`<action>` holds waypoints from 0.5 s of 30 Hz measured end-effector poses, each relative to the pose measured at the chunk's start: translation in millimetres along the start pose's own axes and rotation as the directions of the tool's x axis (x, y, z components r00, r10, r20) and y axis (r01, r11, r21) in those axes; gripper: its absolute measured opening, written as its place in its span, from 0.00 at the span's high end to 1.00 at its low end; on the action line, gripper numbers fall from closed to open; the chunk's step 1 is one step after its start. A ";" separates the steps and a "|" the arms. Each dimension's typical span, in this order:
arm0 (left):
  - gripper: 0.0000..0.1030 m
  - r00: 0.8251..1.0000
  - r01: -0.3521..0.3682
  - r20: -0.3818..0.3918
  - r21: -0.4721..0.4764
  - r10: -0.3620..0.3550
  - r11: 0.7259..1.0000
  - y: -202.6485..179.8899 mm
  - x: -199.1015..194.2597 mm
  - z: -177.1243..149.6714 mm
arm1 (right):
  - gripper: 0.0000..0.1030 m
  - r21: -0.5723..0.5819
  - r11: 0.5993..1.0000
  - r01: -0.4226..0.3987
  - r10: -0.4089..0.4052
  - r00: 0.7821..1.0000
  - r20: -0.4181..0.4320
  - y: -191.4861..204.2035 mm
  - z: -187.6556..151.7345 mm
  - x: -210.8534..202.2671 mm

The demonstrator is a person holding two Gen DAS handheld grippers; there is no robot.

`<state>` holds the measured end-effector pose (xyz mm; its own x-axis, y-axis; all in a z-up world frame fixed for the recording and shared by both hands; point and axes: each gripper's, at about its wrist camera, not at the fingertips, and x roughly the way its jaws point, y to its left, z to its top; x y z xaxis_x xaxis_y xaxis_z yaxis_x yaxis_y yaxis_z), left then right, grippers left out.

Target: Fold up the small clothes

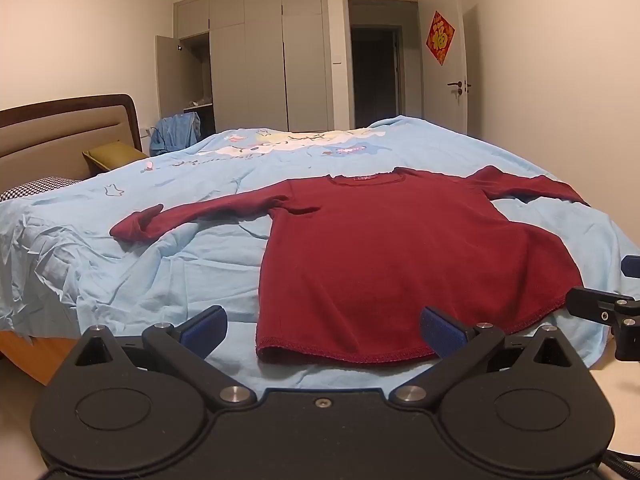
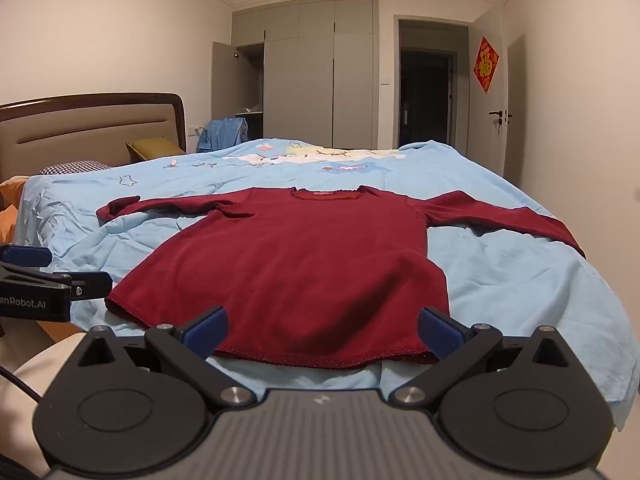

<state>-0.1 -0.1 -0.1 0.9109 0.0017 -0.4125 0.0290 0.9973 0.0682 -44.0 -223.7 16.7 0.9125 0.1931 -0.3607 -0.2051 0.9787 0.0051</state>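
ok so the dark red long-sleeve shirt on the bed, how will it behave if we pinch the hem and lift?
The red shirt lies flat with soft creases, so it is probably floppy and will drape from any pinch point. Both sleeves trail out sideways and will likely drag behind. The blue sheet beneath is wrinkled and loose, so a deep pinch may catch it too. Both grippers, left and right, are open.

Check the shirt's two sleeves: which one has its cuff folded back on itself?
The left sleeve, pointing toward the headboard: its cuff end doubles back. The right sleeve lies stretched out toward the bed's edge on the door side.
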 end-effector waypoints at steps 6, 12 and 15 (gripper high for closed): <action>0.01 1.000 -0.001 0.000 0.001 0.001 1.000 0.0 0.0 0.0 | 0.00 0.000 1.000 0.000 0.000 1.000 0.000 -0.4 0.0 0.2; 0.01 1.000 -0.001 0.001 0.001 0.001 1.000 0.0 0.0 0.0 | 0.00 -0.001 1.000 0.000 0.000 1.000 0.001 -0.2 0.2 -0.1; 0.01 1.000 -0.001 0.002 0.002 0.001 1.000 0.0 0.0 0.0 | 0.00 0.000 1.000 -0.001 0.001 1.000 -0.001 -1.0 0.3 1.5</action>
<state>-0.1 -0.2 -0.1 0.9116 0.0031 -0.4110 0.0283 0.9971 0.0703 -42.3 -224.3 16.5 0.9118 0.1940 -0.3620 -0.2058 0.9786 0.0059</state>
